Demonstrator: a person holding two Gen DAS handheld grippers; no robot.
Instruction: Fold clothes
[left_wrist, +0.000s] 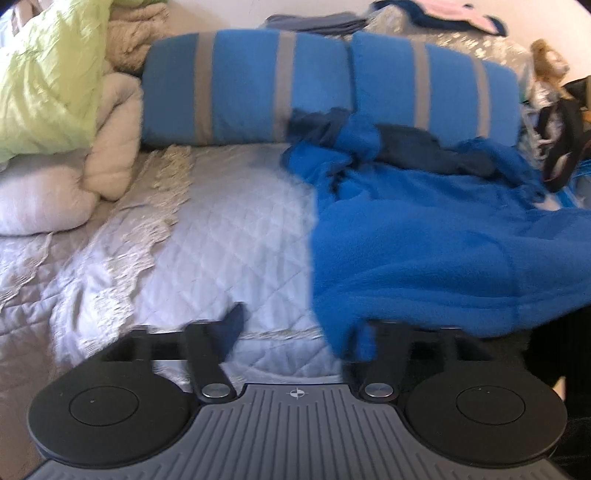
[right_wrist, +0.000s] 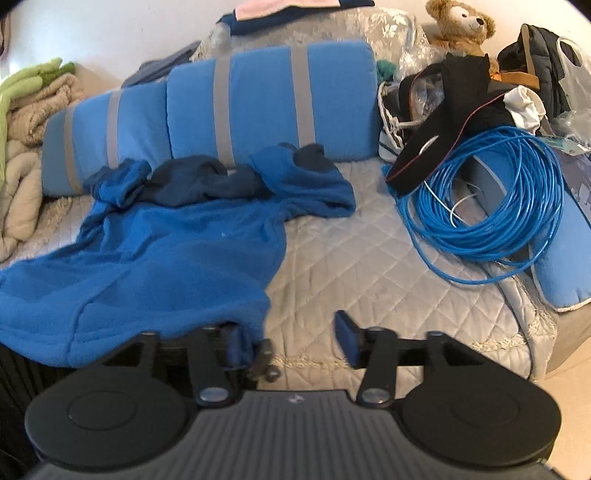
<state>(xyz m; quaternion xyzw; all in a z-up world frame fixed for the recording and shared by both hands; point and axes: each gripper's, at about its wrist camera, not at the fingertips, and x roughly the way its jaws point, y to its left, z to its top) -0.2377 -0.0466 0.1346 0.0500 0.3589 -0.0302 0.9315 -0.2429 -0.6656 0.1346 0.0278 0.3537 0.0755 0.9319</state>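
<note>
Where spread across the bed (left_wrist: 229, 236), blue fleece garment (left_wrist: 424, 240) (right_wrist: 155, 258) lying mostly flat on the quilted grey cover, near hem toward the cameras, darker navy collar part bunched at the far end against the blue striped bolster (left_wrist: 314, 85) (right_wrist: 266, 99). One sleeve flung out to the side in the right wrist view, resting on the quilt.

Left hand-held gripper (left_wrist: 295, 332): jaws spread wide. One finger bare over the quilt; other finger hidden under the garment's near hem, which drapes over it. No pinch seen; cloth lying loose on that side.

Right hand-held gripper (right_wrist: 291, 339): jaws likewise spread. Blue-padded finger clear of the cloth, over bare quilt; opposite finger at the garment's lower corner, a fold of fleece hanging against it. Whether pad still touches cloth: cannot tell with certainty, but no clamping visible.

Surroundings noted: pale green pillow (left_wrist: 48, 74) and beige blankets (left_wrist: 114, 140) piled at the left end of the bed; coil of blue cable (right_wrist: 487, 206) beside a black bag (right_wrist: 454, 107) at the right end, well apart from the garment; teddy bear (right_wrist: 461, 22) behind them. Left wrist view somewhat blurred.
</note>
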